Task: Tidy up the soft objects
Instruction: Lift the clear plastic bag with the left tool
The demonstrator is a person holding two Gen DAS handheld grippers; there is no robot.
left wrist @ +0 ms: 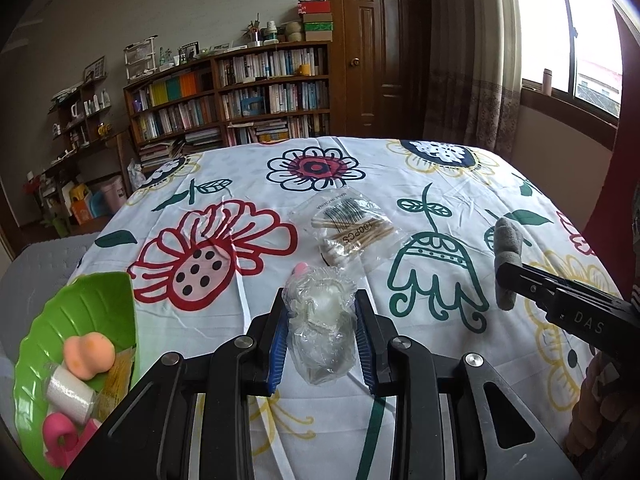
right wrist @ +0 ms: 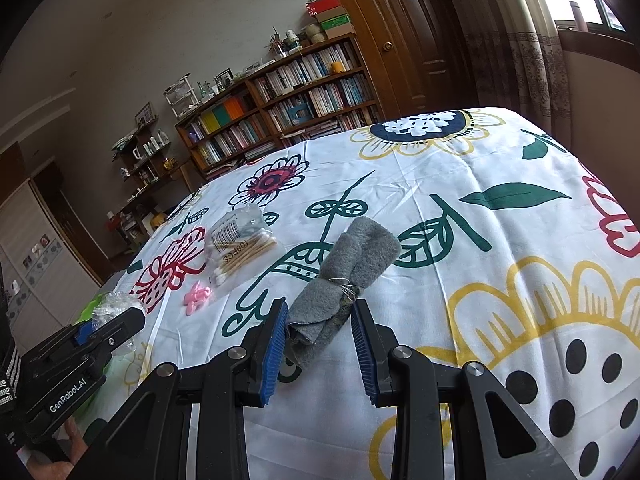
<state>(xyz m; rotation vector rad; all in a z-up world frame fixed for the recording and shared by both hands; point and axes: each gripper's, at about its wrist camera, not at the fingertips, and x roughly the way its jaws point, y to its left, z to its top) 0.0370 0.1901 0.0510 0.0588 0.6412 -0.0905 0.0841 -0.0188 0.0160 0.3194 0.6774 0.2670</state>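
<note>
Far left, the green leaf plate [left wrist: 86, 304] already holds soft bits. The left gripper [left wrist: 320, 340] has its jaws pinched on a clear crinkly packet [left wrist: 322, 332] above the desk [left wrist: 460, 380]; I'd swing it over the plate and release low. Cotton swab bag [left wrist: 350, 230] reads "100PCS", "MADE IN CHINA". Right gripper [right wrist: 320, 344] clamps the grey cloth roll [right wrist: 344, 284]; casings say "GenRobot.AI", "DAS".

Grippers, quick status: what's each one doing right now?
Left gripper: shut on the clear plastic bag, held above the tablecloth.
Right gripper: shut on the grey cloth roll, lifted off the table as the left wrist view shows.
</note>
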